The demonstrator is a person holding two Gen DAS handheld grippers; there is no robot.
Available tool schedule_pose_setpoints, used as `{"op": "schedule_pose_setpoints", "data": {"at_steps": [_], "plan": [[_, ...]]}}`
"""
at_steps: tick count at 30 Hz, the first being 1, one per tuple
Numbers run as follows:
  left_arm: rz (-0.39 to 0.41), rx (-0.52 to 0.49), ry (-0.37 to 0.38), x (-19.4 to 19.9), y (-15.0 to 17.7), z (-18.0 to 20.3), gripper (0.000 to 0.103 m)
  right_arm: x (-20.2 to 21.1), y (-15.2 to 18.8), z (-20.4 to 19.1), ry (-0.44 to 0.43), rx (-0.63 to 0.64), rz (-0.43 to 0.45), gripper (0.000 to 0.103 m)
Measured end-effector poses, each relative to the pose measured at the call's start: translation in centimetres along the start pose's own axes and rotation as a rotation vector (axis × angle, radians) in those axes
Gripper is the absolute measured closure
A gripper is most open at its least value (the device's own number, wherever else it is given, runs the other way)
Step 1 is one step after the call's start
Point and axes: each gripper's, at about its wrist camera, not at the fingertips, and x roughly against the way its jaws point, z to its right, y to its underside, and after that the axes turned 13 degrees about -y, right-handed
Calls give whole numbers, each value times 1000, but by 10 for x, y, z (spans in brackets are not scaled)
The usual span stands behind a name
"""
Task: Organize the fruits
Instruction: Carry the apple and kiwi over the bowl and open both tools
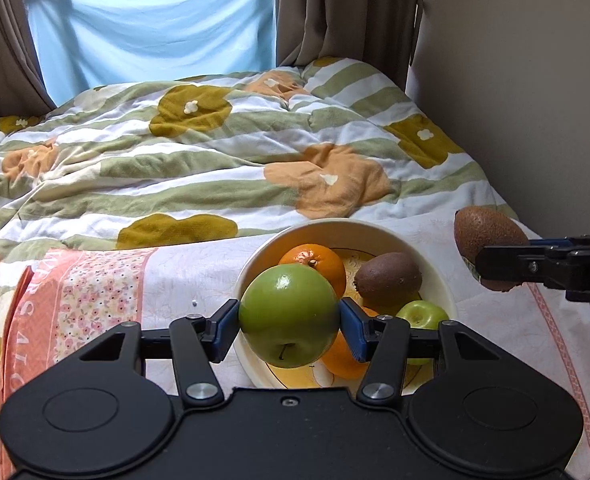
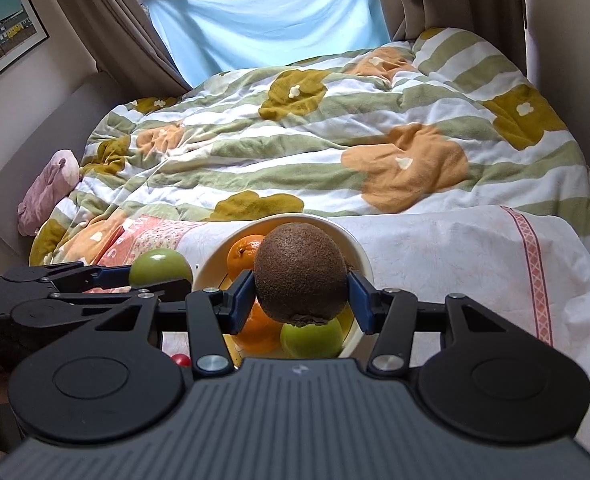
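My left gripper (image 1: 289, 322) is shut on a large green apple (image 1: 289, 314) and holds it above the near left rim of a cream bowl (image 1: 443, 280). The bowl holds an orange (image 1: 315, 260), a kiwi (image 1: 389, 278), a small green apple (image 1: 423, 314) and a second orange (image 1: 343, 354) partly hidden. My right gripper (image 2: 301, 296) is shut on a brown kiwi (image 2: 301, 274) above the bowl (image 2: 359, 256). In the left wrist view that kiwi (image 1: 485, 232) hangs right of the bowl. The held apple (image 2: 159, 266) shows at left in the right wrist view.
The bowl sits on a white and pink cloth (image 1: 183, 272) at the foot of a bed with a flowered quilt (image 1: 215, 152). A wall (image 1: 535, 80) runs along the right. A small red object (image 2: 179, 359) lies below. A pink soft toy (image 2: 49, 184) lies at the left.
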Motion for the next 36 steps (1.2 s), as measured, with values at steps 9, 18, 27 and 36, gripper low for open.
{"op": "schedule_pose_setpoints", "data": {"at_steps": [9,18,27,36], "plan": [[-54,-78,0,-39,1,4,45,-43,-14,11,15,-29,-38,38],[1,-63,33,-31,-4,3,3,-61,-21,12,23,-19,-65,38],[11,-48,29,-19,-5,-9,3,-80,-37,8,28,40,-118,38],[-1,-31,1,-24,-3,-18,3,-113,-49,12,14,16,-193,38]]}}
